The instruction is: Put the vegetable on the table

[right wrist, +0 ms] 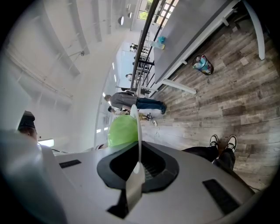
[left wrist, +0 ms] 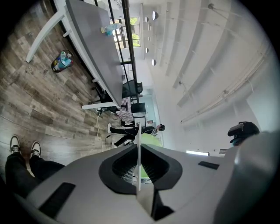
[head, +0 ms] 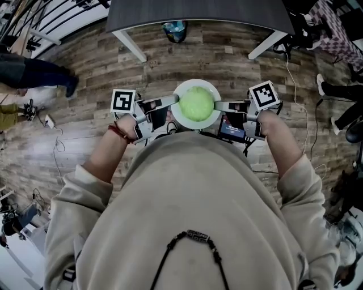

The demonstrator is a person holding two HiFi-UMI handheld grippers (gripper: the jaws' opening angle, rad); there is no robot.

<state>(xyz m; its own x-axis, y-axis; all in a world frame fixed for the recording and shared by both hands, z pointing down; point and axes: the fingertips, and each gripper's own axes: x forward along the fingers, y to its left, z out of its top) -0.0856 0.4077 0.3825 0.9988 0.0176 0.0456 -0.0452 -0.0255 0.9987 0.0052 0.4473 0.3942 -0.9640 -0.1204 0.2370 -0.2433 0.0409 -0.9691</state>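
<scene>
- The green vegetable (head: pixel 196 104) lies in the middle of a white plate (head: pixel 180 120), at the centre of the head view. It is in front of your chest and above the wood-plank floor (head: pixel 227 56), and not yet on the desk (head: pixel 198 12) at the top edge.
- Your left claw (head: pixel 172 102) is closed on the left rim of the plate and your right claw (head: pixel 220 105) on the right rim. In each gripper view the thin white rim stands edge-on between the pads.
- The vegetable is round, pale and smooth-looking, perhaps a cabbage head. I judge it fairly light but free to roll, because nothing holds it on the plate.
- The plate looks stiff, glossy and breakable. Its rim is thin, so it may slip in the pads; hold both sides level, opposite each other.
- The desk has a flat dark grey top on white slanted legs.
</scene>
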